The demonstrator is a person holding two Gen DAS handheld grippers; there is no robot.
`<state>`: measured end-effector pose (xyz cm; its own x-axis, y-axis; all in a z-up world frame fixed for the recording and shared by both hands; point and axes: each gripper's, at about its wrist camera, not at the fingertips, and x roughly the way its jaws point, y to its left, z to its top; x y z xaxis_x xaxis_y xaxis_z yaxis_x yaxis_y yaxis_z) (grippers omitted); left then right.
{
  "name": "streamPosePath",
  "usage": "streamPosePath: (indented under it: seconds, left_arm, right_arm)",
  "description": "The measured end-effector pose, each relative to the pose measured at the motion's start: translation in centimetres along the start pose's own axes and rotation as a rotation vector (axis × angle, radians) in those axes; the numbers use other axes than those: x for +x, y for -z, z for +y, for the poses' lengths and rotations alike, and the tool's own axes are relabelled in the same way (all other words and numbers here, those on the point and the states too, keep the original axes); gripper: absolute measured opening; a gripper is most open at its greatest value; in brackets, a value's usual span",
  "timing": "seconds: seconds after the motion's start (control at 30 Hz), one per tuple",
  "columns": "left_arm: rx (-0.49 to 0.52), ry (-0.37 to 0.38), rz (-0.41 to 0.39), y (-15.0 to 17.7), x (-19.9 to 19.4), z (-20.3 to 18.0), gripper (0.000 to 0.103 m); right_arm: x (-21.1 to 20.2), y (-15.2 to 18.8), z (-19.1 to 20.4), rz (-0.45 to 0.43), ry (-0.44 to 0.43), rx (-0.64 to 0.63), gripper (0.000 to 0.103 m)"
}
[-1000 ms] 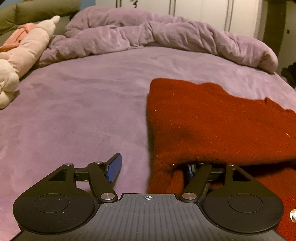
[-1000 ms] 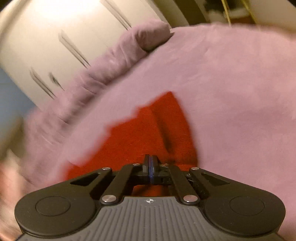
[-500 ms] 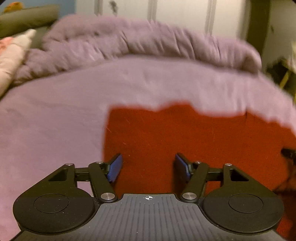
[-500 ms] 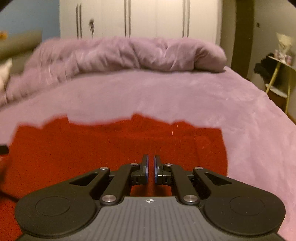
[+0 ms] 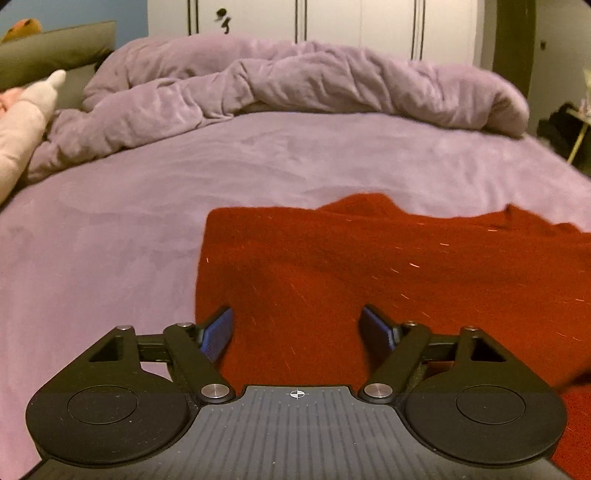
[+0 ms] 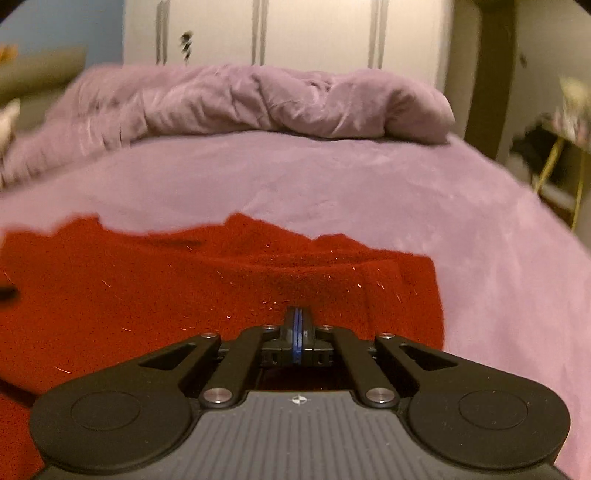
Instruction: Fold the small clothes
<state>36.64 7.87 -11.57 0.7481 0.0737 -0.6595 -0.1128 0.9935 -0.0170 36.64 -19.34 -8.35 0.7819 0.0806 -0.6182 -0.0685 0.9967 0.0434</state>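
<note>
A red knit garment lies spread on the purple bed. My left gripper is open and empty, with its blue pads above the garment's left edge. In the right wrist view the same garment fills the lower left. My right gripper is shut, pads pressed together over the garment near its right edge. I cannot see any cloth between the pads.
A crumpled purple duvet lies across the far side of the bed. A pink plush toy lies at the far left. White wardrobe doors stand behind. A small side table stands to the right of the bed.
My left gripper let go of the red garment's edge and now hovers open over it. My right gripper swung to face the duvet, opened a crack, then shut again.
</note>
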Motion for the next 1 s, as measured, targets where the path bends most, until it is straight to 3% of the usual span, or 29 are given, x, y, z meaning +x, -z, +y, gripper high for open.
streamPosePath:
  seconds: [0.1,0.17,0.23,0.33,0.4,0.47,0.53,0.57,0.63,0.7,0.8,0.87,1.0]
  left_arm:
    - [-0.010,0.021,-0.025,1.0,-1.6,-0.1,0.081]
    - [-0.037,0.028,-0.021,1.3,-2.4,0.0,0.081]
    - [-0.056,0.046,0.005,1.1,-2.5,0.0,0.081]
    - [-0.036,0.036,0.012,1.1,-2.9,-0.3,0.081]
    - [-0.026,0.032,0.019,1.0,-2.9,-0.4,0.081]
    - [-0.028,0.029,0.023,0.9,-3.0,-0.4,0.081]
    - [-0.033,0.023,0.018,0.8,-3.1,-0.4,0.081]
    - [-0.027,0.016,0.018,0.9,-3.0,-0.4,0.081]
    - [-0.020,0.005,0.023,1.1,-2.4,-0.5,0.086]
    - [-0.021,0.002,0.027,1.4,-1.9,-0.6,0.089]
    - [-0.019,-0.005,0.022,1.6,-1.3,-0.4,0.095]
    - [-0.039,0.006,0.034,1.7,-1.4,0.1,0.095]
    - [-0.071,-0.001,0.093,2.1,-2.7,1.0,0.096]
  right_arm:
    - [-4.2,2.4,-0.7,-0.006,-0.159,0.122,0.044]
    - [-4.8,3.8,-2.5,0.029,-0.227,0.309,0.046]
    - [-4.0,5.0,-4.5,0.061,-0.218,0.484,0.040]
    - [-2.5,5.3,-6.6,0.070,-0.282,0.728,0.035]
    - [-1.6,4.7,-6.8,0.073,-0.295,0.776,0.035]
    - [-1.0,4.3,-6.7,0.107,-0.242,0.791,0.011]
    - [-1.9,4.5,-7.0,0.046,-0.282,0.835,0.008]
    - [-2.5,4.6,-6.9,0.005,-0.280,0.816,0.008]
    - [-3.5,4.6,-6.3,-0.033,-0.183,0.685,0.008]
    - [-2.4,5.2,-5.3,0.024,-0.060,0.523,0.004]
    - [-1.5,5.9,-4.2,0.006,-0.042,0.374,0.004]
    - [-1.4,5.2,-3.4,0.021,-0.005,0.309,0.004]
    - [-1.7,4.4,-1.2,0.079,0.033,0.063,0.008]
